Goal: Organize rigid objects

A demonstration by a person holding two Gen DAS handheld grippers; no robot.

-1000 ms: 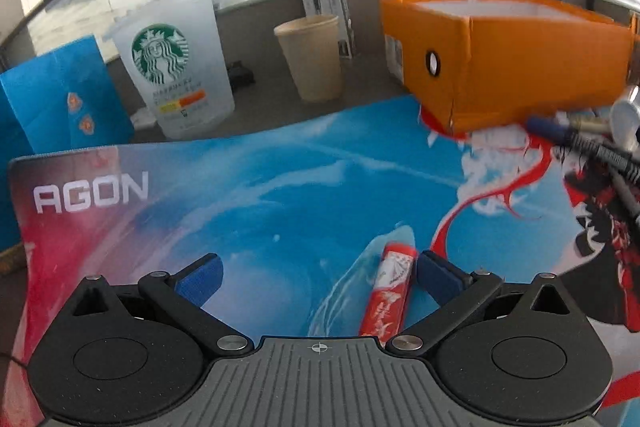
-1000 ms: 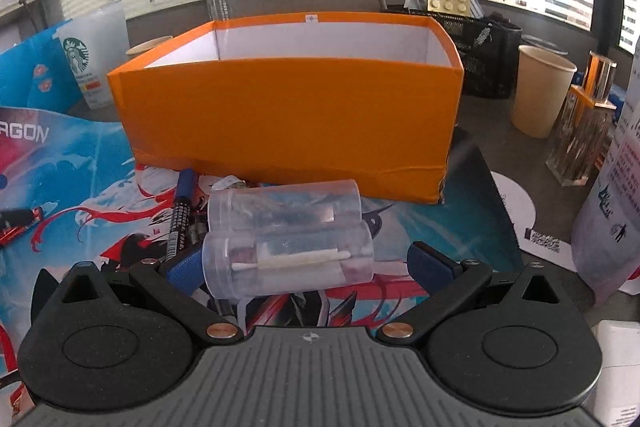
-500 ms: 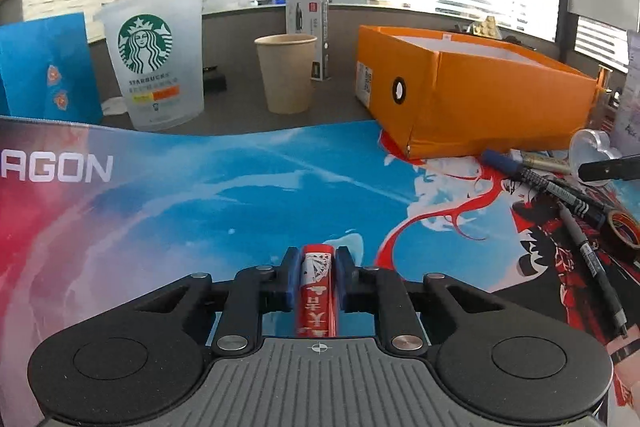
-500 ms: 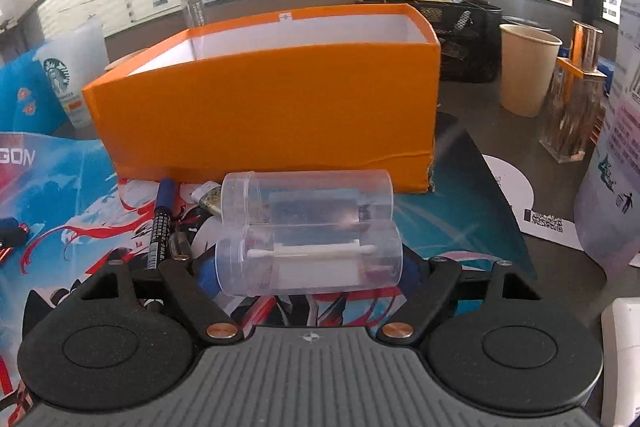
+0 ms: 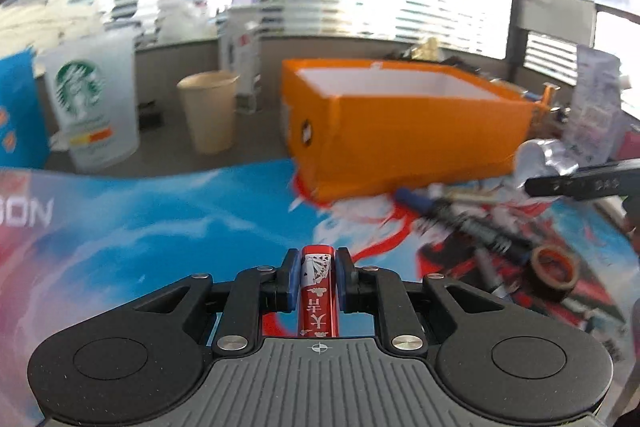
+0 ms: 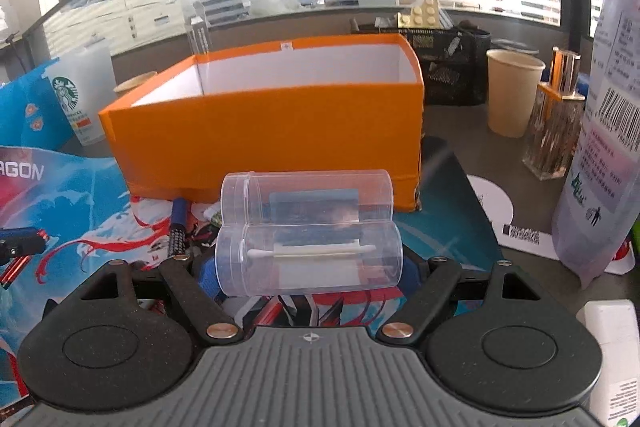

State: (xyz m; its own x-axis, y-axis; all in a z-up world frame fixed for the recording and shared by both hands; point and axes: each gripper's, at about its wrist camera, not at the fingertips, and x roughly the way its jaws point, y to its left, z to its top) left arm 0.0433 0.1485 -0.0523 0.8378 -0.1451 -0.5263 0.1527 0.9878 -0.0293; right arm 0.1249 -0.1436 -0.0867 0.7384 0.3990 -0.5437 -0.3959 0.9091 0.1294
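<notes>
Left wrist view: left hand-held gripper (image 5: 317, 277) pinches a red playing-card box (image 5: 317, 291) edge-on; markers (image 5: 472, 227) and a tape roll (image 5: 555, 271) lie right on the mat, near the orange box (image 5: 404, 135). Right wrist view only: right hand-held gripper (image 6: 308, 269) clamps a clear jar (image 6: 308, 259) holding a cotton swab (image 6: 310, 251); a second jar (image 6: 308, 197) lies touching, just beyond.

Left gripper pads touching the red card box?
Touching. Left wrist view: both blue pads of the left gripper press flush on the sides of the red card box, no gap.
</notes>
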